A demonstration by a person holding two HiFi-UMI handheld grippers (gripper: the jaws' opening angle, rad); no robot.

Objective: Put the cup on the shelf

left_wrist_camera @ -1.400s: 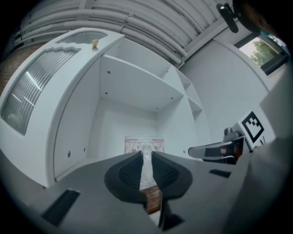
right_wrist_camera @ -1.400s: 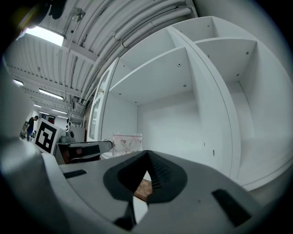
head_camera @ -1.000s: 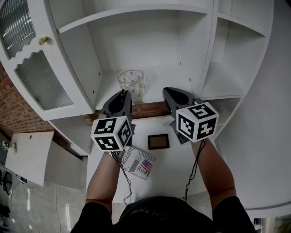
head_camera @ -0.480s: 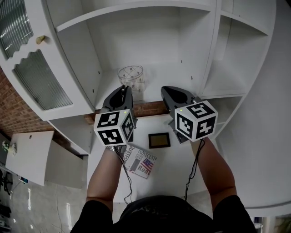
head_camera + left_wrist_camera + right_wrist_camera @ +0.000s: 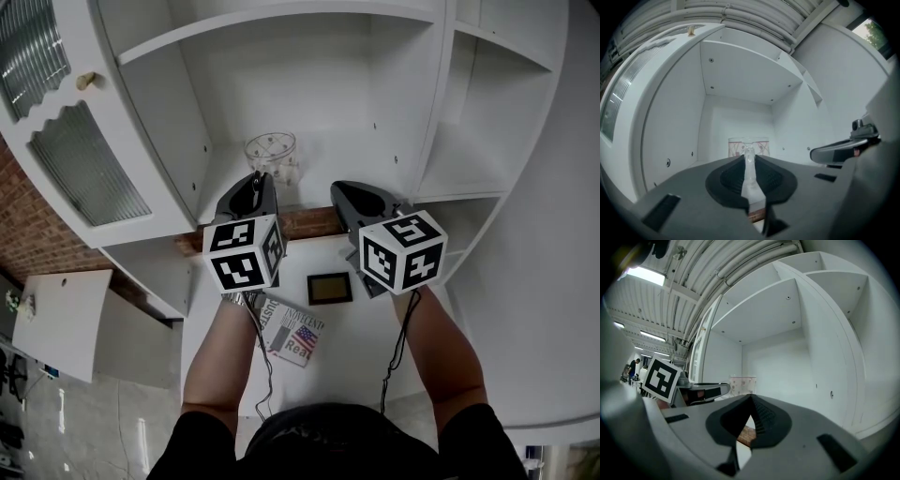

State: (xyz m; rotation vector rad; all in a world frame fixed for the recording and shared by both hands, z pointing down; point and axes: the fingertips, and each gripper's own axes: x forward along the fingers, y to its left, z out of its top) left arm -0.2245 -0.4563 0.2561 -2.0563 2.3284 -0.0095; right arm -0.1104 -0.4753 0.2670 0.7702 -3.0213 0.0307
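Bright, even white light; ceiling lamp (image 5: pixel 644 275) glaring up-left of right gripper (image 5: pixel 750 398); fisheye edges dark, bent.

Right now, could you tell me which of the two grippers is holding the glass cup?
The left gripper: its jaws pinch the clear handle of the cup, whereas the right gripper is shut on nothing beside it.

One clear glass cup with a red pattern (image 5: pixel 271 155) is standing at twelve o'clock, and two grey grippers with marker cubes are showing: the left gripper (image 5: pixel 261 177) at eleven, the right gripper (image 5: pixel 338 188) at one. One small dark rectangular frame (image 5: pixel 329 288) and one printed paper with a flag (image 5: pixel 292 338) are lying at six.
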